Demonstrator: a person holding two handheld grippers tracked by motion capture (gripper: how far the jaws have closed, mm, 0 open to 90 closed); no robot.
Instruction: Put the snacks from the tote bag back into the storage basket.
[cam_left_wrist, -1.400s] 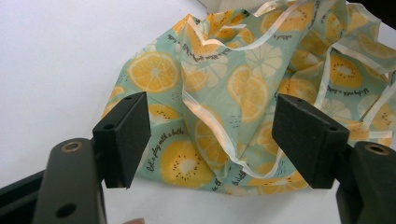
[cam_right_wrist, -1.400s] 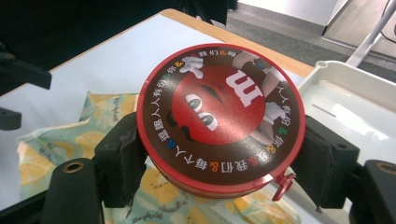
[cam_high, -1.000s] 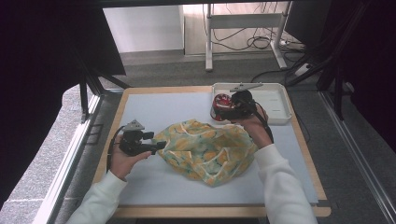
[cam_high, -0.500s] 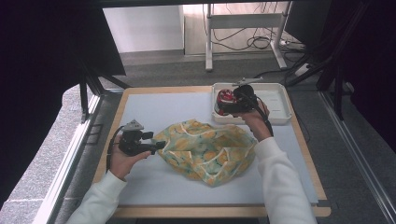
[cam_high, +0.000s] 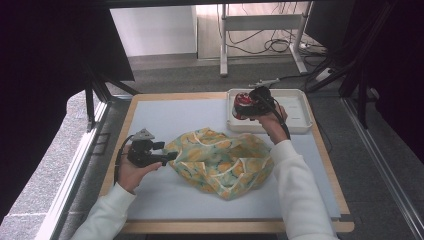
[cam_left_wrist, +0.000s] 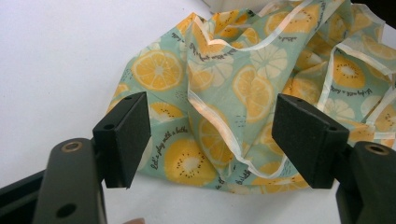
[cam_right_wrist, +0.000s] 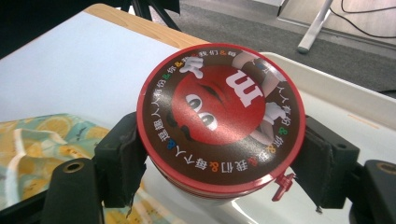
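Observation:
A crumpled cloth bag (cam_high: 222, 161) printed with orange and kiwi slices lies mid-table. My left gripper (cam_high: 165, 156) stands open at the bag's left edge, its jaws either side of a fold of the bag (cam_left_wrist: 219, 116) without pinching it. My right gripper (cam_high: 246, 107) is shut on a round red-lidded candy tub (cam_high: 243, 104), held at the left end of the white tray (cam_high: 295, 112). In the right gripper view the tub's lid (cam_right_wrist: 220, 114) shows a red cartoon face, with both pads (cam_right_wrist: 123, 156) pressed to its sides.
The table (cam_high: 165, 116) has a pale mat with a wooden rim. Beyond the far edge are a desk frame (cam_high: 260, 37) and loose cables (cam_high: 280, 45) on the floor. Black stand legs (cam_high: 95, 95) rise at the left.
The right gripper has carried the tub slightly back and up over the tray's left end. The left gripper and the bag have stayed put.

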